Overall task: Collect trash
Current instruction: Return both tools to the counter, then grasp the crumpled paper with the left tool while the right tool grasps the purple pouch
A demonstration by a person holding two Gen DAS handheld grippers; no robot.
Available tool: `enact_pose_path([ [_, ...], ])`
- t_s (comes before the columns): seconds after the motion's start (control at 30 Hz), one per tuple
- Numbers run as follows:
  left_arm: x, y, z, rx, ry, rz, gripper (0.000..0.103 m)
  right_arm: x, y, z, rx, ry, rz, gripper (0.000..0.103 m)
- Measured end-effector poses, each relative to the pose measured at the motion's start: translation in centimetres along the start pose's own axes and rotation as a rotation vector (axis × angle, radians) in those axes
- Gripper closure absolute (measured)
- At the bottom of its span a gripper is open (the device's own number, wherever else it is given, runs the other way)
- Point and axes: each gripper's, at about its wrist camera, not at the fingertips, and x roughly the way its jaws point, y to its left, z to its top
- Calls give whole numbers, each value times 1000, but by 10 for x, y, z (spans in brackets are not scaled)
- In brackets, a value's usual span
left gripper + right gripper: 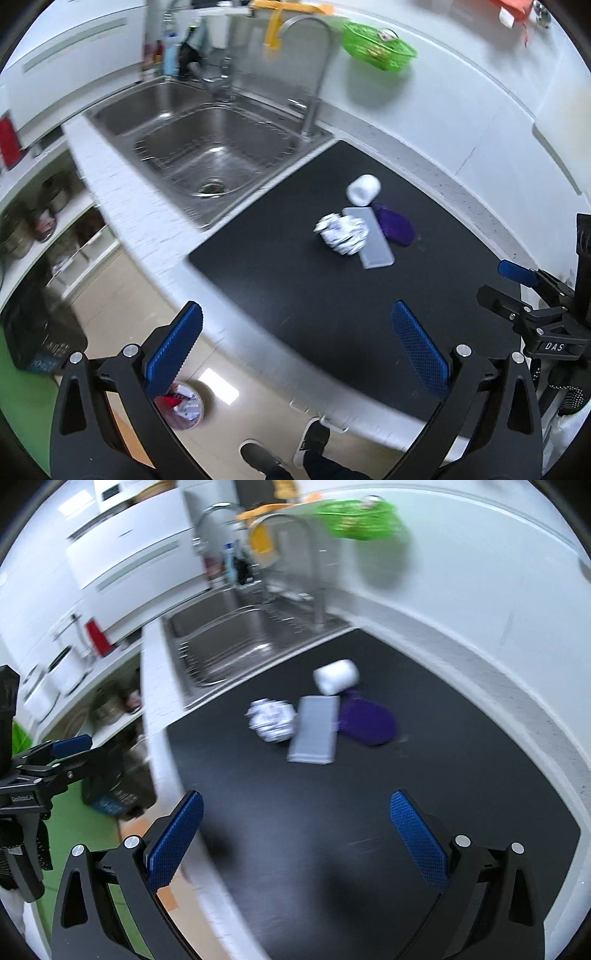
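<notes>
both jaws wide apart, nothing held: left gripper (295,354) over the mat's near edge, right gripper (295,842) over the mat (461,775). paper ball (342,234) lies mid-mat, touching a grey block (371,238), with a white roll (363,189) and purple pouch (396,226) just beyond. only the left view shows the floor bin (186,411) holding trash, plus shoes (284,446). right view is blurred.

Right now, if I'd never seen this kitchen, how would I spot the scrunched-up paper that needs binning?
Find the steel sink; just to its right a black mat covers the counter. A small cluster sits mid-mat, and the crumpled paper ball is its sink-side piece, against a flat grey slab. Only it is wrinkled and speckled with dark print; the white roll is smooth, the purple pouch dark.
</notes>
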Motion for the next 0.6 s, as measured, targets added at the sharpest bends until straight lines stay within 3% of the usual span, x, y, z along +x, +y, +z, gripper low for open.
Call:
enact_pose_path([
  [0.3, 77, -46, 39, 42, 66, 3, 3, 39, -50, 28, -1, 27, -34, 6],
  [0.6, 145, -55, 57, 39, 139, 24, 3, 112, -69, 46, -52, 126, -35, 6],
])
